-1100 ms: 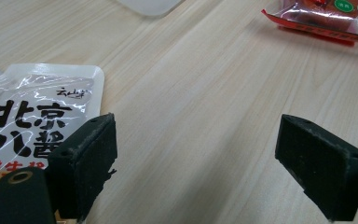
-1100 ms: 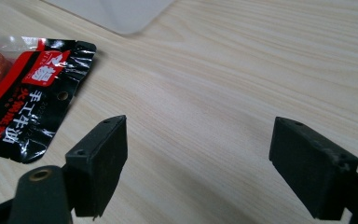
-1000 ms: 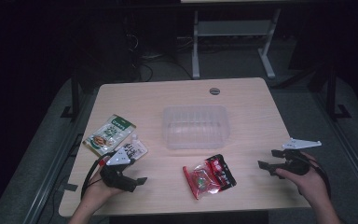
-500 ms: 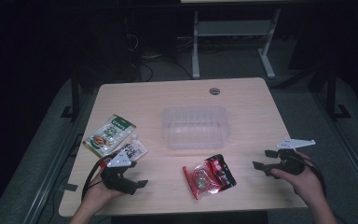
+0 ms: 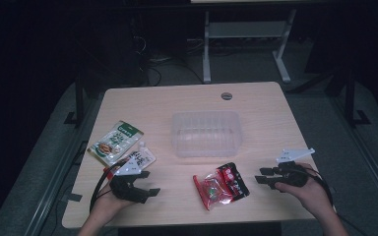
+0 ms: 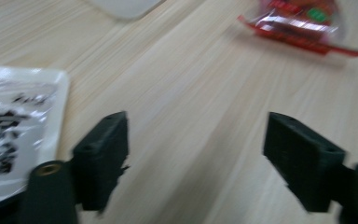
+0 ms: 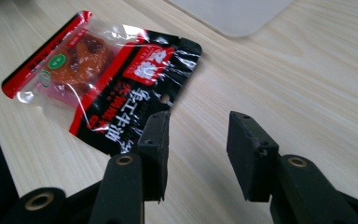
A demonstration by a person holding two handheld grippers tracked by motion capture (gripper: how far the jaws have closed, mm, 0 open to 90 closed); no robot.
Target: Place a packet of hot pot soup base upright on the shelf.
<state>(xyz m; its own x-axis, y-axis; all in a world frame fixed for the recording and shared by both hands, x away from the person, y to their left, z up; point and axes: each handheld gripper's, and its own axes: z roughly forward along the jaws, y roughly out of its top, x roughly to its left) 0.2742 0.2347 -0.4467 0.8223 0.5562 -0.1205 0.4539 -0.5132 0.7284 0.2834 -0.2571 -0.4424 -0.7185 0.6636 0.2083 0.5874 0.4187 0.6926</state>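
A red and black snack packet (image 5: 221, 186) lies flat near the table's front edge. My right gripper (image 5: 261, 176) sits just to its right, pointing at it. In the right gripper view the packet (image 7: 107, 79) lies just ahead of and beside the left jaw, and the right gripper (image 7: 198, 135) is open; its jaws have just been closing with only bare table between them. My left gripper (image 5: 148, 183) rests at the front left, beside a white packet (image 5: 140, 160). The left gripper (image 6: 196, 140) is open; its jaws have just closed a little, with nothing between them.
A clear plastic container (image 5: 205, 132) stands at the table's middle. A green snack packet (image 5: 116, 141) lies at the left, behind the white packet (image 6: 14, 121). The wooden table (image 5: 177, 103) has a cable hole (image 5: 227, 95) at the back.
My right hand has slid left towards the red packet, and its jaws stand narrower than before. The left hand has stayed in place.
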